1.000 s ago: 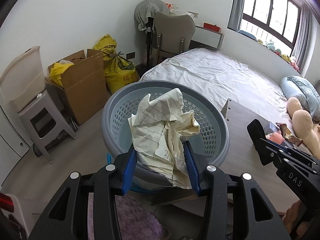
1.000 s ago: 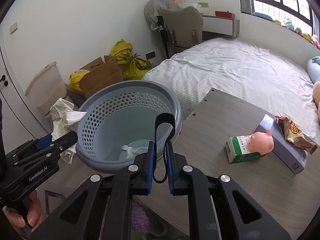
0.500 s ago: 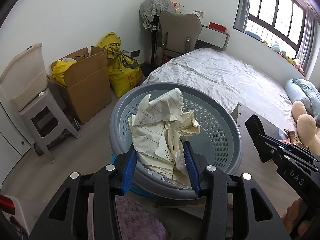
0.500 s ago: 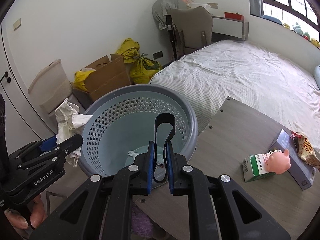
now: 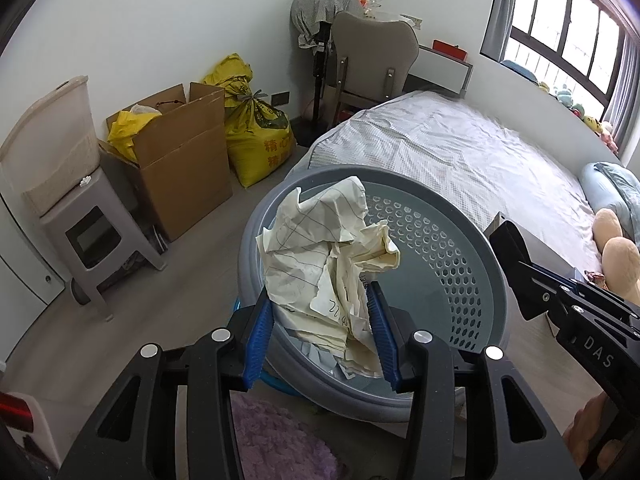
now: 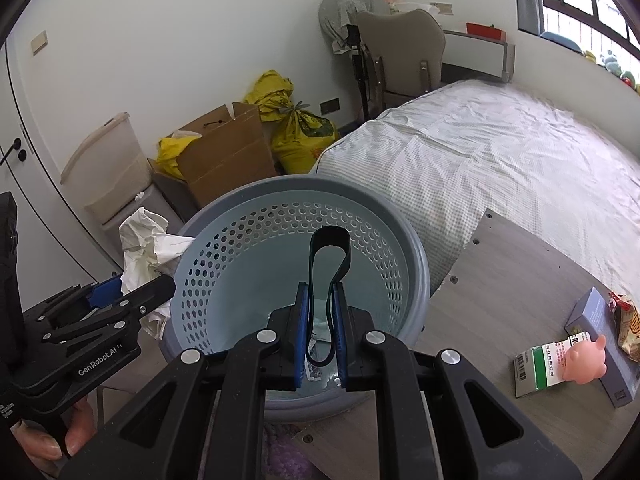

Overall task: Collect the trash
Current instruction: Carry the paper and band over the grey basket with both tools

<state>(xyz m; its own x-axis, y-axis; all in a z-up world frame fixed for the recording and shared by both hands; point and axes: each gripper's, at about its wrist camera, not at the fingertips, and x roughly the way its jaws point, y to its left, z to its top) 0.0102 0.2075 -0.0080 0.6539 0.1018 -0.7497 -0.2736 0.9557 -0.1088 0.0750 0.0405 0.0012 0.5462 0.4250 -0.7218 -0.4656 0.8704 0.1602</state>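
A grey perforated basket (image 5: 452, 248) (image 6: 384, 216) stands beside the wooden table. My left gripper (image 5: 320, 312) is shut on a crumpled sheet of lined paper (image 5: 328, 248), held over the basket's near left rim; the same paper (image 6: 146, 236) shows at the left of the right wrist view. My right gripper (image 6: 322, 308) is shut on a black looped band (image 6: 330, 256) above the basket's inside. A bit of paper litter (image 6: 316, 324) lies on the basket floor.
On the table (image 6: 516, 284) lie a green-and-white carton (image 6: 538, 368), a pink pig toy (image 6: 586, 364), a grey box (image 6: 600, 320) and a snack wrapper (image 6: 630, 320). A bed (image 5: 460, 152), cardboard box (image 5: 180, 152), yellow sacks (image 5: 256, 136), stool (image 5: 92, 236) and chair (image 5: 372, 52) surround the floor.
Both grippers have drifted left across the scene, so the basket and table sit further right in each view. Both grips are unchanged.
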